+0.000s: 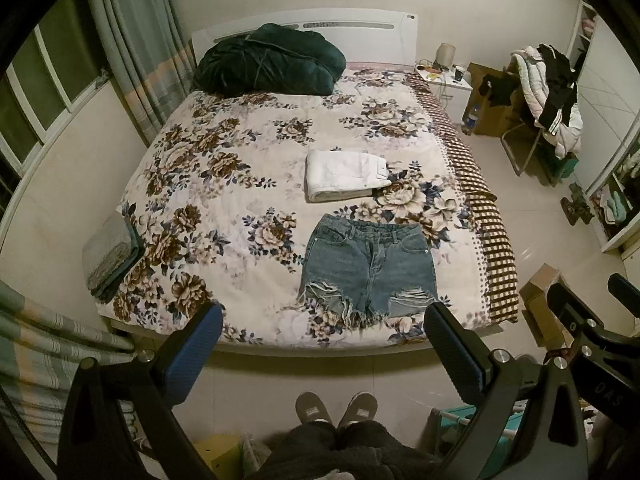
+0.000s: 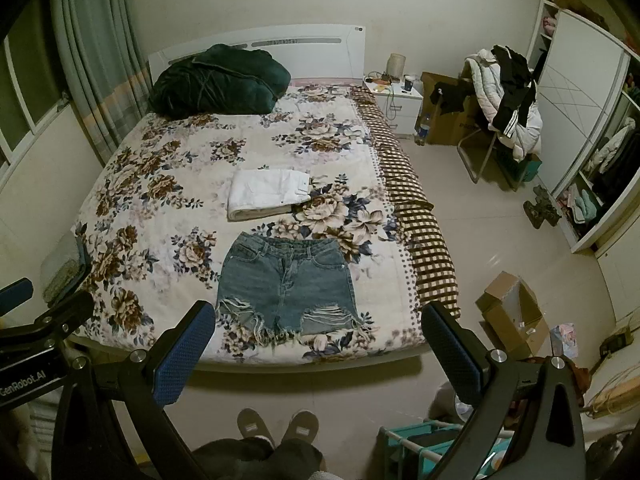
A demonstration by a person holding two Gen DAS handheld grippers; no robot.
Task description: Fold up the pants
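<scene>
A bedroom with a pale tiled floor [image 2: 472,216] and a wide bed [image 1: 240,184] under a floral cover. Green curtains [image 1: 132,52] hang by the window on the left. A dark green quilt [image 1: 272,62] is bundled against the headboard.

Denim shorts [image 1: 366,268] lie flat and unfolded near the foot of the bed, waistband toward the headboard. Just beyond them sits a folded white garment [image 1: 346,174].

Right of the bed stand a white nightstand [image 2: 400,100], a chair heaped with clothes [image 2: 508,96] and an open cardboard box [image 2: 512,316], contents unclear.

The left tool [image 1: 324,330] and right tool [image 2: 318,330] hover over the bed's foot, each spread wide and holding nothing.
</scene>
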